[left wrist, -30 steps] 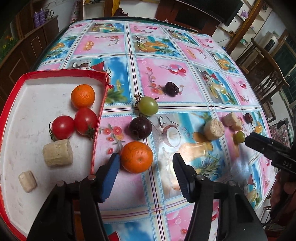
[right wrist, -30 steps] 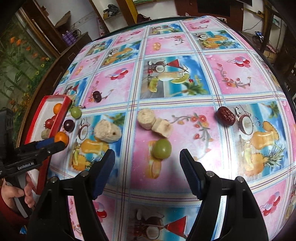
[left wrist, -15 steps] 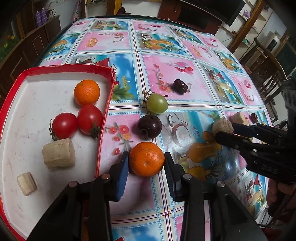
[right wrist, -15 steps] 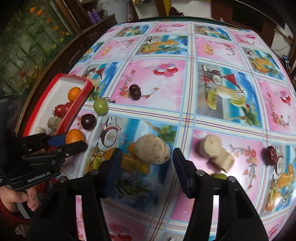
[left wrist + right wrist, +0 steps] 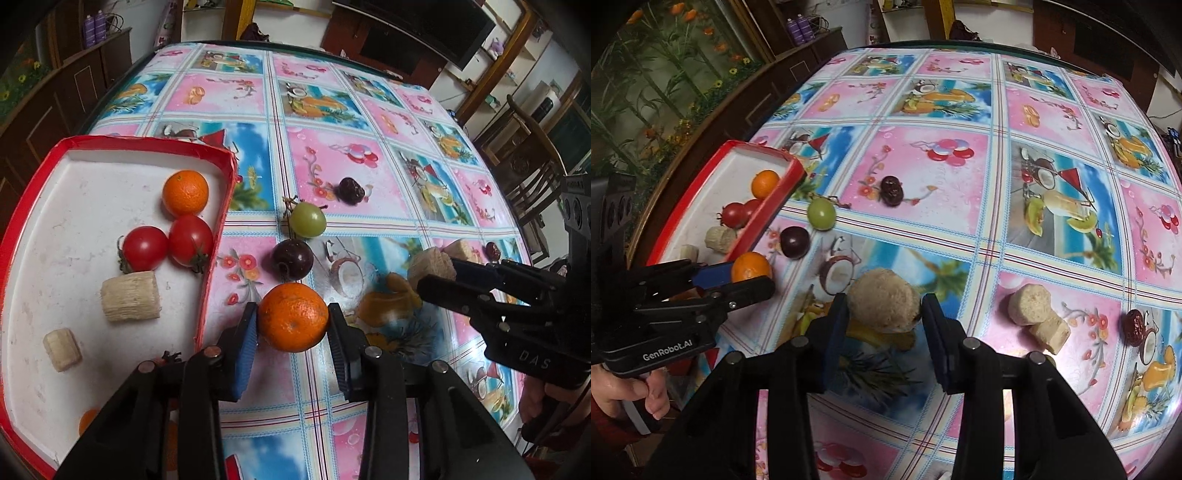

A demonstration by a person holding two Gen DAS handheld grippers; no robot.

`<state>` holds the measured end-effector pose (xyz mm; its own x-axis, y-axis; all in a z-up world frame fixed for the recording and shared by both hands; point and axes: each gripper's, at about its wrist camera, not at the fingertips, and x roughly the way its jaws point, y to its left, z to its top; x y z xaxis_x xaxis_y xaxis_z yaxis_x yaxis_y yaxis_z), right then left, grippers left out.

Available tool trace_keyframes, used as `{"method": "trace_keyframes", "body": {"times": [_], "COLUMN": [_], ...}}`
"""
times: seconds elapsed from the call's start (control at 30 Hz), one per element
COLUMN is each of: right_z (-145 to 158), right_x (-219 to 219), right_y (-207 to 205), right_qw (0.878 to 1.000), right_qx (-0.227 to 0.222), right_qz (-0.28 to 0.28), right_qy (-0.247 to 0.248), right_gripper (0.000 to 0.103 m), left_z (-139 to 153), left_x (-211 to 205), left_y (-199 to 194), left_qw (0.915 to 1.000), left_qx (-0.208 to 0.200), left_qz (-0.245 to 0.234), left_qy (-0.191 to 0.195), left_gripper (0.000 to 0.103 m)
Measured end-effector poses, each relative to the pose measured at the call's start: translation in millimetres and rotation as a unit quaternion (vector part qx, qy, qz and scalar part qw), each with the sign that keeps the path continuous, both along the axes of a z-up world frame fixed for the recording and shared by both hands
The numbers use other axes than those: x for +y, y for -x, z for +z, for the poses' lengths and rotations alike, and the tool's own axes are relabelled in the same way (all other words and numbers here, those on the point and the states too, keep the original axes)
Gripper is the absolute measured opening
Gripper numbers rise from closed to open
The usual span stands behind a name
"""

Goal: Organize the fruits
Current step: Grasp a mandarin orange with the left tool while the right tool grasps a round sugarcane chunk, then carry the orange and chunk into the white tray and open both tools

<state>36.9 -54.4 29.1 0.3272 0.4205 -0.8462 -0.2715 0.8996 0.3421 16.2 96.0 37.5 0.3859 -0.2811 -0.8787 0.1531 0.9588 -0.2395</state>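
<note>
Beside tray [image 5: 218, 236] edge, left tool [image 5: 291, 332] pinching orange [image 5: 293, 317] (seemingly)

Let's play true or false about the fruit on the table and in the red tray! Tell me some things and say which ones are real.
1. The left gripper has an orange between its fingers. True.
2. The red tray holds two tomatoes. True.
3. The green grape is inside the tray. False: it lies on the tablecloth, outside the tray.
4. The right gripper is around a banana. False: a pale round chunk sits between its fingers.
5. An orange in the tray lies beyond the tomatoes. True.
</note>
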Motion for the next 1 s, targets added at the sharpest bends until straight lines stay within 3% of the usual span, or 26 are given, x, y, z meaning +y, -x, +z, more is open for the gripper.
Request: {"method": "trace_keyframes", "body": {"times": [0.57, 1.0], "right_z": [29.0, 48.5], "right_x": [44.8, 101.4], "right_y": [-0.4, -11.2], "right_qw": [0.998, 0.992], "right_qx": [-0.026, -0.043], "right_qz": [0.059, 0.108], "right_qy": [-0.025, -0.041], "right_gripper": [0.043, 0.043], "left_z": [25.8, 39.7], "left_x": [43.4, 130.9], "left_y": [13.0, 24.1], "left_qw": [0.9981, 0.9877], "left_qx": [-0.029, -0.043], "left_qz": [0.054, 0.15], "left_qy": [-0.004, -0.007], "left_gripper": [0.036, 0.036]}}
